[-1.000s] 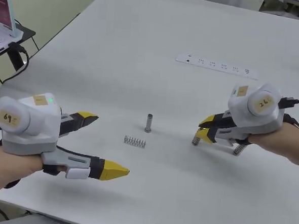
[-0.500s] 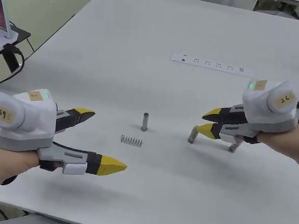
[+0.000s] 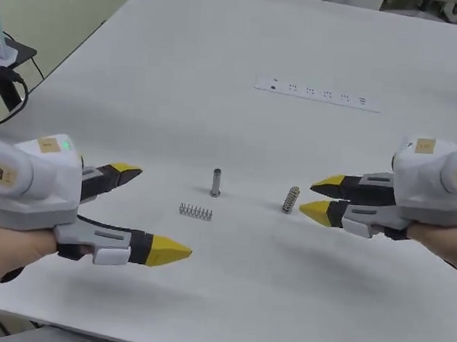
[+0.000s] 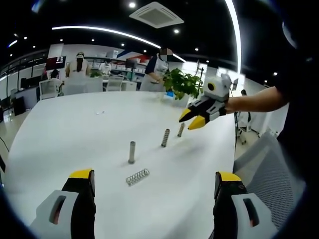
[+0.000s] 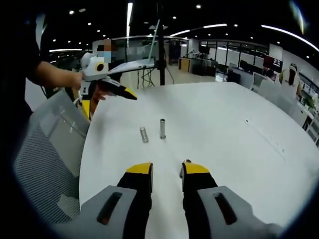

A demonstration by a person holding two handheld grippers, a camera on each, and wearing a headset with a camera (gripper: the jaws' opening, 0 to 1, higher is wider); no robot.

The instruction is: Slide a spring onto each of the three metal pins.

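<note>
One bare pin (image 3: 216, 182) is left, upright on the bench (image 3: 180, 75). The loose spring (image 3: 196, 212) lies flat just near-left of the bare pin, not touching it. Right of the bare pin is a sprung pin (image 3: 291, 200), and a second sprung pin (image 4: 180, 130) stands beyond that.

The left tool (image 3: 144, 210) is spread wide and empty, well left of the bare pin. The right tool (image 3: 320, 196) has its jaws a little apart, holds nothing, and sits just past the sprung pin.

The step is probably picking up the loose spring, and the left tool looks best placed for it. Pinch lightly near one end so the coils don't crush. Tip the spring upright, line its bore over the pin top, then lower it straight. The bare pin looks free-standing and might topple, so the right tool could steady it.
</note>
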